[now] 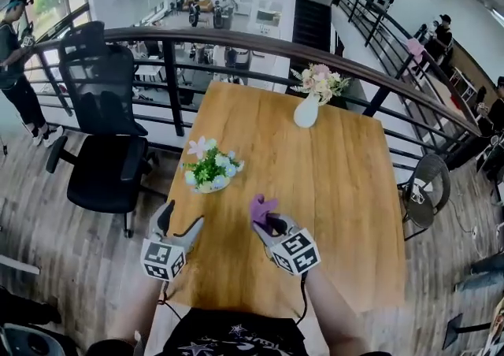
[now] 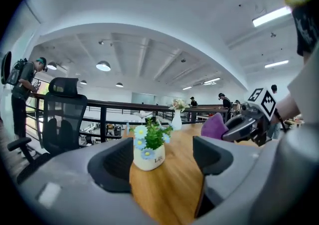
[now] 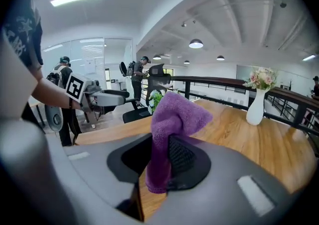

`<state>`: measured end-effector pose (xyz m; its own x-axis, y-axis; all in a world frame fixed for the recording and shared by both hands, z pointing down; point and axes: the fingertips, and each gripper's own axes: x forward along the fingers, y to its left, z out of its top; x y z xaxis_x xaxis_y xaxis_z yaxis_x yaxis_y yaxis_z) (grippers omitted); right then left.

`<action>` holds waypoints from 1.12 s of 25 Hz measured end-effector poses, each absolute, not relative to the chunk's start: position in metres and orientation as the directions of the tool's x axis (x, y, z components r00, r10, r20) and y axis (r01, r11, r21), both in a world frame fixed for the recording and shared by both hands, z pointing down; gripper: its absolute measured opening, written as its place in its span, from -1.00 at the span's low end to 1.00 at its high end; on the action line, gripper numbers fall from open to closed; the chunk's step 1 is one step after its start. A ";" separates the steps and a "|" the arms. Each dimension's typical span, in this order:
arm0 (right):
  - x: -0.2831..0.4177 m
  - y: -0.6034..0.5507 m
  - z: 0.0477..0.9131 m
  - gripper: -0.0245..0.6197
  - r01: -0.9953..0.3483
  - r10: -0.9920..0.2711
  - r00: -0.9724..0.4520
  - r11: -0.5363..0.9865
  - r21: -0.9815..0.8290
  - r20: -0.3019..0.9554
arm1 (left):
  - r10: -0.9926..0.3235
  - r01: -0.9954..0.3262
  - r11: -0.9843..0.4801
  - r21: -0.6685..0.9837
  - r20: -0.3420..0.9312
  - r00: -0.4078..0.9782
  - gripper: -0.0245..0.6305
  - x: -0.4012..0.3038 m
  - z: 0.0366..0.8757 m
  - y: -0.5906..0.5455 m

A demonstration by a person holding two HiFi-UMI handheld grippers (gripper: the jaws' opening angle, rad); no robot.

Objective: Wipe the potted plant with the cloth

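The potted plant, a small white pot with green leaves and pale flowers, stands near the left edge of the wooden table. My left gripper hovers open just in front of it, nothing between its jaws. In the left gripper view the pot shows beyond the open left gripper, apart from it. My right gripper is shut on a purple cloth, to the right of the plant. In the right gripper view the cloth sticks up from the right gripper.
A white vase of pink flowers stands at the table's far end. A black office chair is left of the table, by a dark railing. People stand at the far left and far right.
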<state>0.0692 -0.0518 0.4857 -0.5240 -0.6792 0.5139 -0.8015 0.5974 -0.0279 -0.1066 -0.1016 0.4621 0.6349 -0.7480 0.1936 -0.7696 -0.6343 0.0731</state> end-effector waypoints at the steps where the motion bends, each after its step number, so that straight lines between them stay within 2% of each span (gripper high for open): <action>1: 0.067 -0.045 0.483 -0.66 -0.794 -0.679 -0.535 0.608 -0.023 0.503 | -0.745 -0.765 -0.640 0.078 0.182 0.642 0.26 -0.101 0.458 -0.091; 5: 0.073 -0.018 0.470 -0.66 -0.791 -0.711 -0.550 0.612 0.000 0.438 | -0.743 -0.755 -0.654 0.047 0.152 0.652 0.25 -0.073 0.447 -0.055; 7: 0.086 -0.006 0.462 -0.66 -0.810 -0.741 -0.535 0.587 0.005 0.406 | -0.745 -0.755 -0.655 0.034 0.140 0.653 0.11 -0.057 0.441 -0.039; 15: 0.162 0.079 0.445 -0.66 -0.835 -0.781 -0.520 0.551 -0.011 0.346 | -0.729 -0.732 -0.681 0.010 0.082 0.680 -0.21 0.023 0.413 0.042; 23: 0.220 0.146 0.434 -0.66 -0.865 -0.818 -0.489 0.499 -0.050 0.304 | -0.719 -0.722 -0.692 0.014 0.080 0.690 -0.41 0.082 0.407 0.102; 28: 0.249 0.188 0.438 -0.66 -0.871 -0.823 -0.480 0.488 -0.055 0.304 | -0.711 -0.715 -0.699 0.015 0.096 0.697 -0.43 0.115 0.412 0.142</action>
